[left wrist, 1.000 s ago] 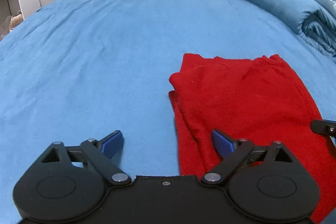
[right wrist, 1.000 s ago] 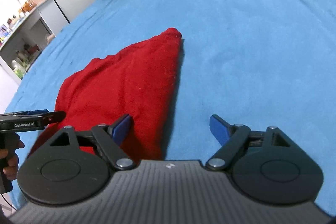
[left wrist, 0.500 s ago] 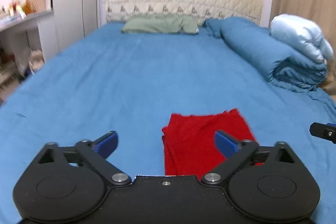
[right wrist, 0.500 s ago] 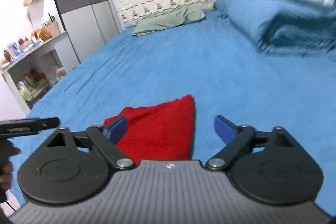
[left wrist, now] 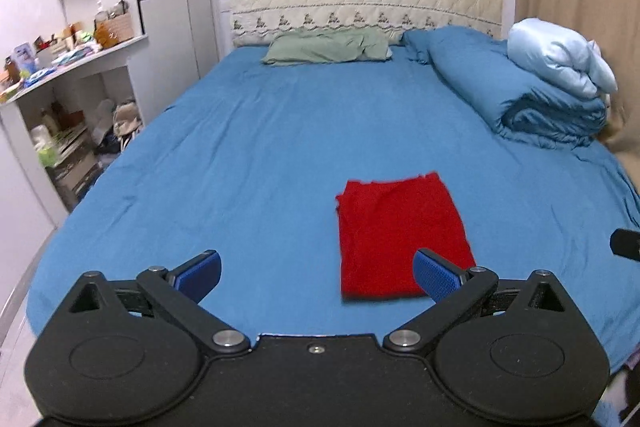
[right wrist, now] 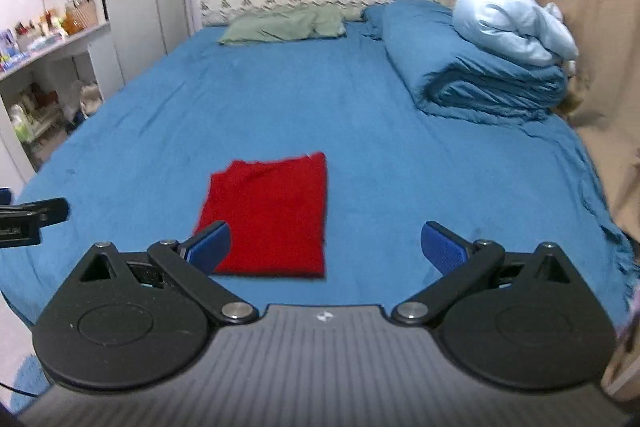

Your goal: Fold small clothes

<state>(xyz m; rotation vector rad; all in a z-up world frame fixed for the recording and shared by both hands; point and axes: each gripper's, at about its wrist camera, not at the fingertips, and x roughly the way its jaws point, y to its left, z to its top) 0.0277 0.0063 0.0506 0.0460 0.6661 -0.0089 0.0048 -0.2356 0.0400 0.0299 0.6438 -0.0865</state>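
Your red garment (left wrist: pixel 400 235) lies folded flat on the bed (left wrist: pixel 248 155); your left gripper (left wrist: pixel 316 277) and right gripper (right wrist: pixel 325 247) gape wide, empty. Fold looks finished.

The red cloth (left wrist: pixel 402 235) (right wrist: pixel 268 215) lies flat, folded to a neat rectangle, ahead of the left jaws toward their right finger.

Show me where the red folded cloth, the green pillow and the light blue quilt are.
red folded cloth (left wrist: pixel 400 235), left wrist view, middle of its top layer.
green pillow (right wrist: pixel 284 25), right wrist view, middle of its top face.
light blue quilt (left wrist: pixel 556 61), left wrist view, its rounded upper side.
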